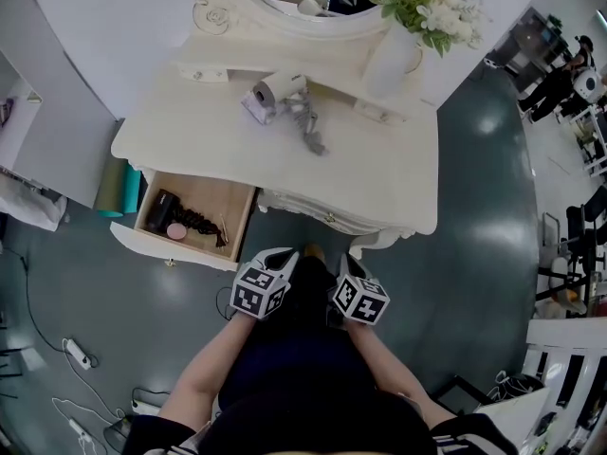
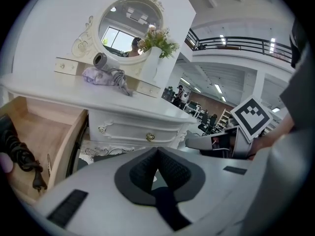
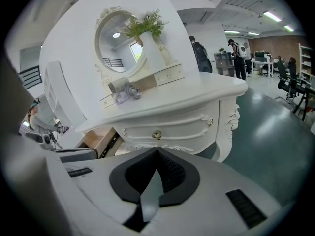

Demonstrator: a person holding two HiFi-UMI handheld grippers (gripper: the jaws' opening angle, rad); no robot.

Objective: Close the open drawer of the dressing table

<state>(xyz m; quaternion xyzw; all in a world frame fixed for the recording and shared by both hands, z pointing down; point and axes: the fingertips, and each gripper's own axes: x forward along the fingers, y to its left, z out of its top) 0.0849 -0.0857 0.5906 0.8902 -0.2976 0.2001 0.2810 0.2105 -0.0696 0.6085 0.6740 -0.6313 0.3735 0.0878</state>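
L gripper (image 2: 157, 150), R gripper (image 3: 157, 150) closed, empty, drawer (image 1: 211, 202) open, contents hidden in right gripper view

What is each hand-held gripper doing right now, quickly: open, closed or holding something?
Left hand-held gripper: closed, holding nothing.
Right hand-held gripper: closed, holding nothing.

No legible txt, apparently.
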